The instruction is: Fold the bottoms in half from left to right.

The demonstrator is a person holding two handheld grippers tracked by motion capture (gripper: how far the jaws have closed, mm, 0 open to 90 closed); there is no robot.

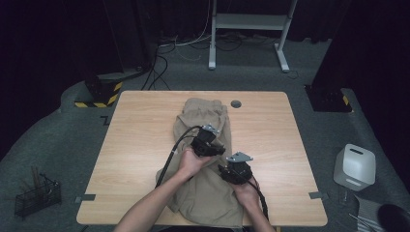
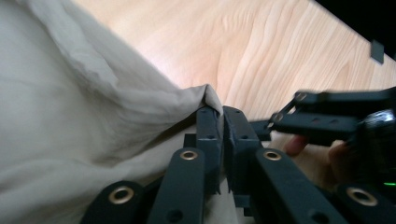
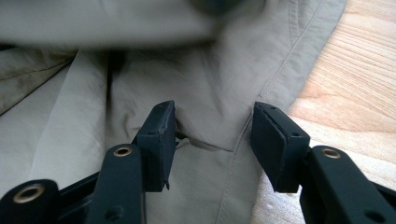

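Beige trousers spread mid-table. Left gripper pinching fabric fold near trouser edge, jaws near closed. Right gripper jaws apart over seam, pads look clear of cloth, contact hard to confirm.

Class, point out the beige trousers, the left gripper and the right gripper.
beige trousers [image 1: 205,113], high view, far bunched end.
left gripper [image 2: 222,116], left gripper view, between jaw tips pinching fabric.
right gripper [image 3: 212,122], right gripper view, between open jaws.
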